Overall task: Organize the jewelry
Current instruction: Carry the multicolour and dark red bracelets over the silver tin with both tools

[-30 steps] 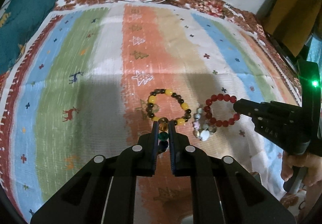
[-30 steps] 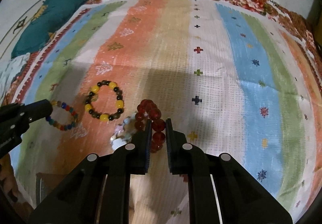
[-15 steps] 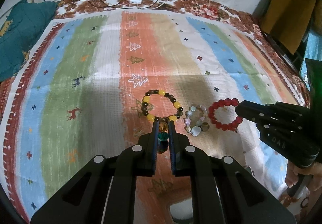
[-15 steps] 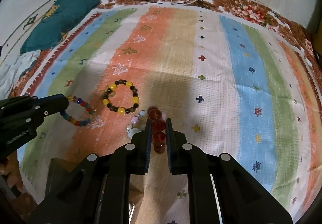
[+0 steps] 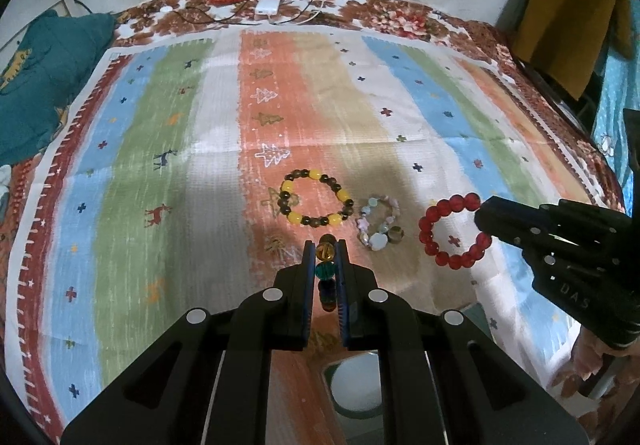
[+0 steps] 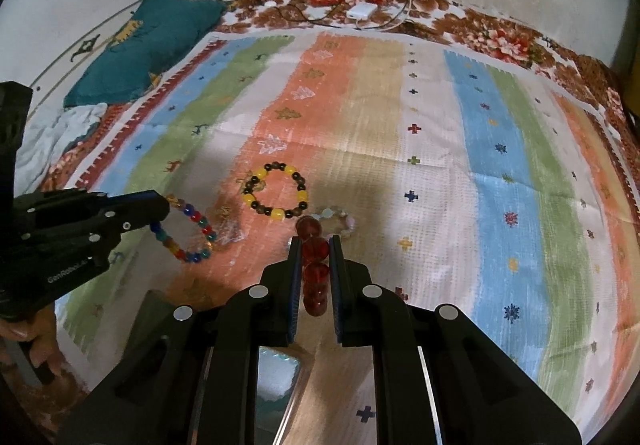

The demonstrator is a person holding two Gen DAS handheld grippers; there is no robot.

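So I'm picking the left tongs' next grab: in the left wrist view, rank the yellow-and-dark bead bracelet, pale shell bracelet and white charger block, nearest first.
1. Yellow-and-dark bead bracelet, just ahead.
2. Pale shell bracelet, ahead-right, nearly as close.
3. White charger block, far edge.

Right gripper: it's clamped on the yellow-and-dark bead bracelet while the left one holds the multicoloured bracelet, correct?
Not quite. The right gripper is clamped on the red bead bracelet, as the right wrist view shows. The yellow-and-dark bead bracelet lies on the striped cloth, held by neither. The left gripper does hold the multicoloured bracelet.
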